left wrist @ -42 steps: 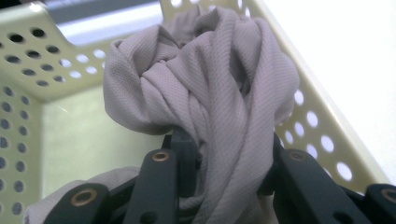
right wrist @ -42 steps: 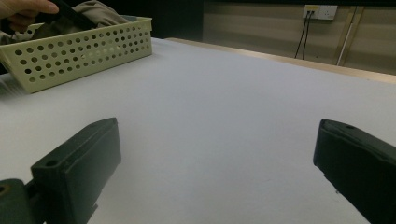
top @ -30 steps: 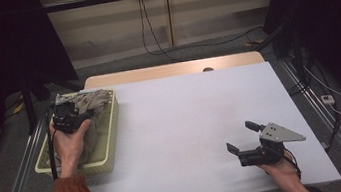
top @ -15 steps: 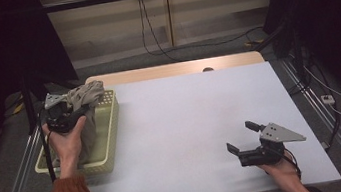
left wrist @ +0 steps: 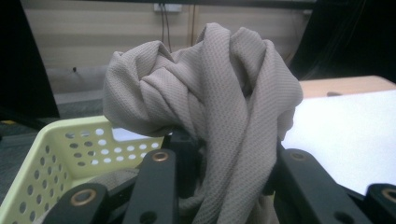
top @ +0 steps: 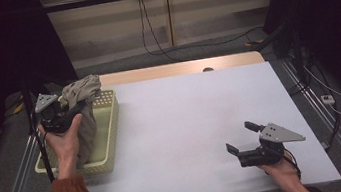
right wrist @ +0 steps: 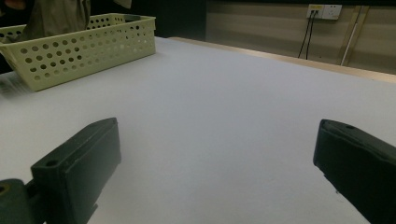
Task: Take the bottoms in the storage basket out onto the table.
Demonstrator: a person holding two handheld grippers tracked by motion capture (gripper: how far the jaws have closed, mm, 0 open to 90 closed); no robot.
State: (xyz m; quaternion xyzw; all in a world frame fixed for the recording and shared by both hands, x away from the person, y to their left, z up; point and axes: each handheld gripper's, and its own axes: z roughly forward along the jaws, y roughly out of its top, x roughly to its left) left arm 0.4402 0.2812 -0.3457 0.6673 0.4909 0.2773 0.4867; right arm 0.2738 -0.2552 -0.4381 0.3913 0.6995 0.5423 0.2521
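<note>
- Beige cloth (left wrist: 219, 107): my left gripper (top: 63, 118) has its jaws clamped on it, bunched up above the yellow basket (top: 108, 135) (desk's left edge).
- Right gripper (top: 245, 141): jaws wide apart, low over the desk (top: 187, 124).

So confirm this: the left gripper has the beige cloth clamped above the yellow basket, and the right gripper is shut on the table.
Not quite: the right gripper is open, its jaws wide apart over the bare table, as the right gripper view shows. The rest holds.
</note>
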